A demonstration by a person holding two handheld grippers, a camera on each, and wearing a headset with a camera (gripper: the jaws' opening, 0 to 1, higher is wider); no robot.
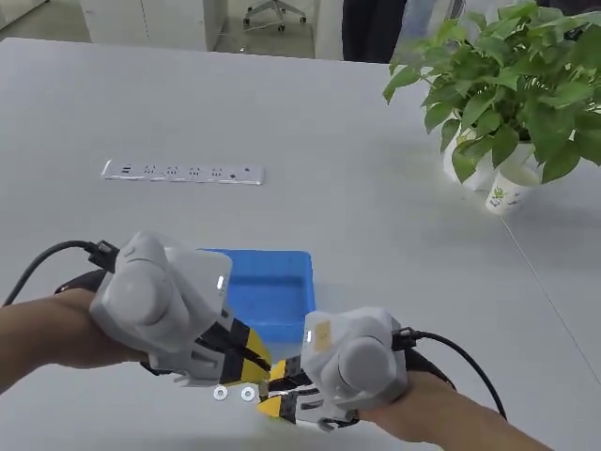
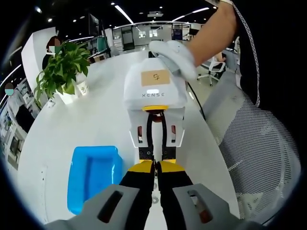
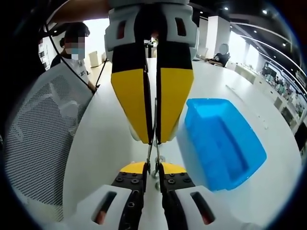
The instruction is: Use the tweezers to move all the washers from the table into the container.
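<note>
Two small metal washers (image 1: pixel 220 393) (image 1: pixel 248 394) lie on the white table just in front of the blue container (image 1: pixel 255 255). My left gripper (image 1: pixel 263 361) and right gripper (image 1: pixel 277 386) meet tip to tip right above the washers. In the right gripper view thin metal tweezers (image 3: pixel 154 143) run between the left gripper's (image 3: pixel 154 139) yellow jaws, which are shut on them, and down into my right gripper (image 3: pixel 153 168), also shut on them. The left gripper view has its own jaws (image 2: pixel 156 166) nose to nose with the right gripper (image 2: pixel 157 153). The container (image 3: pixel 225 143) (image 2: pixel 76 163) holds nothing that I can see.
A white power strip (image 1: pixel 183 173) lies further back on the left. A potted plant (image 1: pixel 507 85) and a paper cup (image 1: pixel 505 194) stand at the far right. A mesh office chair (image 2: pixel 259 153) stands beside the table, and a person (image 3: pixel 76 52) sits behind it.
</note>
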